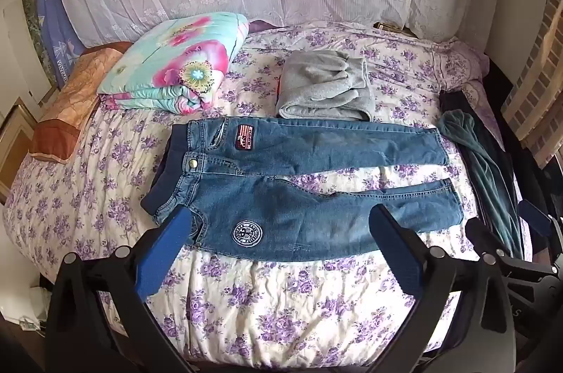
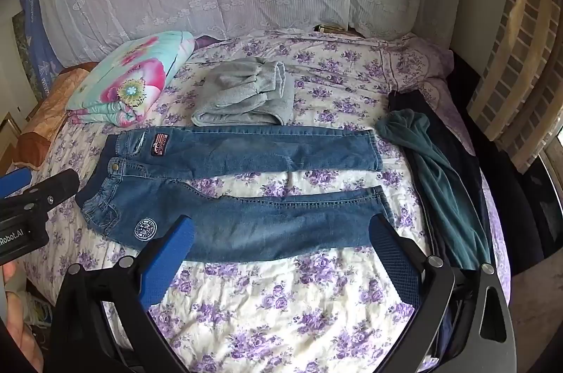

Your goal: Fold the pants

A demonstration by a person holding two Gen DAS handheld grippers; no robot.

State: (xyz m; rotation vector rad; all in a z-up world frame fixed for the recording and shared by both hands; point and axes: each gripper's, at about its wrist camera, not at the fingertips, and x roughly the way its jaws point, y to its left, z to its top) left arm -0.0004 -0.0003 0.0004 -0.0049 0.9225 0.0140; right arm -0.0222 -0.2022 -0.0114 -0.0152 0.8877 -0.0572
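Jeans (image 1: 302, 183) lie flat mid-bed (image 1: 281, 302), waist toward the left edge, legs splayed right. Left gripper (image 1: 281, 232) and right gripper (image 2: 281, 242) both hover wide and empty. Denim looks limp but weighty; waistband corner and hem seem the best holds.

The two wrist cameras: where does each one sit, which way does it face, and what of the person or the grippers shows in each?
Left wrist: sits behind the open left gripper, tilted down over the waist end of the jeans on the bed; the right gripper shows at the right edge.
Right wrist: sits behind the open right gripper, tilted down toward the leg end of the jeans; the left gripper and a hand show at the left edge.
Shared: jeans, grey garment, flowered quilt, green garment.
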